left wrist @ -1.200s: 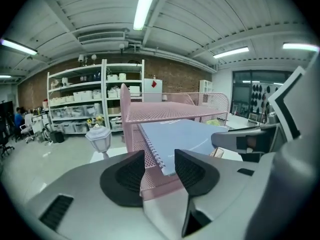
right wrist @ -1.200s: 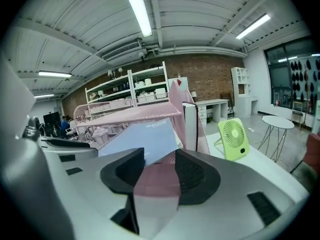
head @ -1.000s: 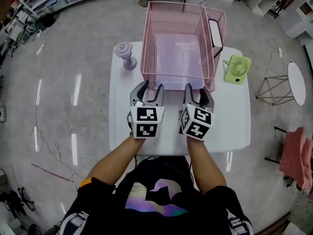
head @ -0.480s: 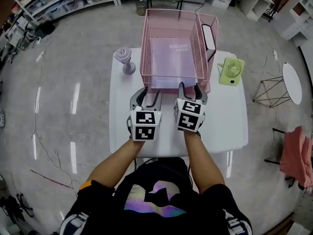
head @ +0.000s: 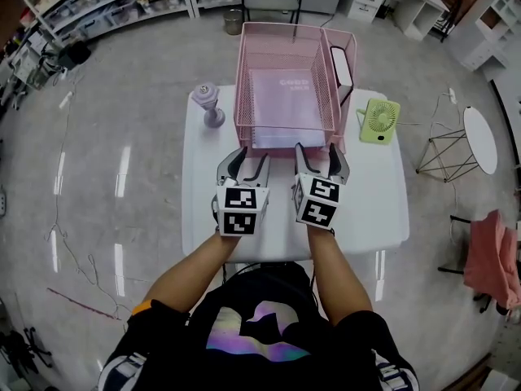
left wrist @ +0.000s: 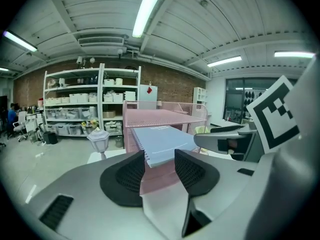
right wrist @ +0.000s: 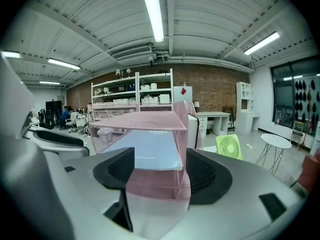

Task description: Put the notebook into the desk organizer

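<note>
The notebook (head: 285, 108) lies in the desk organizer (head: 242, 88). In front of it the left gripper (head: 252, 155) gapes empty. The right gripper (head: 318, 149) jaws are opening on nothing, so back straight off.

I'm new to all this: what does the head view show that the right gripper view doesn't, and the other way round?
Only the head view shows the person's forearms and the small lavender lantern at the left of the white table. Only the right gripper view shows the ceiling strip lights and the brick back wall. Both show the pink mesh organizer with the notebook lying in it, and the green fan beside it.
</note>
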The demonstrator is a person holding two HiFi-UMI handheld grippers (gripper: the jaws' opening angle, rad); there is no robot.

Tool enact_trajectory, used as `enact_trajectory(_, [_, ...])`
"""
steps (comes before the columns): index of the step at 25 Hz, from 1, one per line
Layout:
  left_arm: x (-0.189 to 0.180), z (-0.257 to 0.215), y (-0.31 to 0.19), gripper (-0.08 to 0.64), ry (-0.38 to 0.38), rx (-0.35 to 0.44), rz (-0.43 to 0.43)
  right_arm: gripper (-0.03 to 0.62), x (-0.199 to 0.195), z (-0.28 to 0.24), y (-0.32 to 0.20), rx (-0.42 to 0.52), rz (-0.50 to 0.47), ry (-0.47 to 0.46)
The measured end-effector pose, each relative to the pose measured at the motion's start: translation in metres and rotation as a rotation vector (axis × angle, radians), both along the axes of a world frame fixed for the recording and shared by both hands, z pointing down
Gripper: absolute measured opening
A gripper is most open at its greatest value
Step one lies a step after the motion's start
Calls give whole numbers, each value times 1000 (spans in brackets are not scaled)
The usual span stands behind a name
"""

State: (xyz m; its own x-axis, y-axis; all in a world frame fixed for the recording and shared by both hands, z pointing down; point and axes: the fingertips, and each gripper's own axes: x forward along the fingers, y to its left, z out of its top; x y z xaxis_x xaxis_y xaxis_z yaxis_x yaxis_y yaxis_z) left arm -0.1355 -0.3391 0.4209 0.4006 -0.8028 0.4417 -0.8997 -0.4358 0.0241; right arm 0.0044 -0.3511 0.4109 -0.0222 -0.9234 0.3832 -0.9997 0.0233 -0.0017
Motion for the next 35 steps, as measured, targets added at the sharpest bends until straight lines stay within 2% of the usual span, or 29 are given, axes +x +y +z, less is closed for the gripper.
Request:
enact_trajectory(5, [-5,-18,17,190,34,34,9,313,-22,-21,30,58,-71,14])
enact_trajectory(9, [-15,-32,44,189,54,66,12,202,-41,-31,67,84,-121,24])
enact_trajectory(17, [-38,-50,115,74,79,117,12,38,-71,-44,143,101,-156,-2])
enact_trajectory(22, [-39,-56,157,16,85,141,24,18,-82,-45,185,96,-196,-27])
enact_trajectory(30, [-38,-62,213,9,88,166,-6,17,-88,-48,235,102,-307,-51])
enact_trajectory(35, [-19,-64,250,9,93,160,-45,17,-70,-59,267,112,-372,-44])
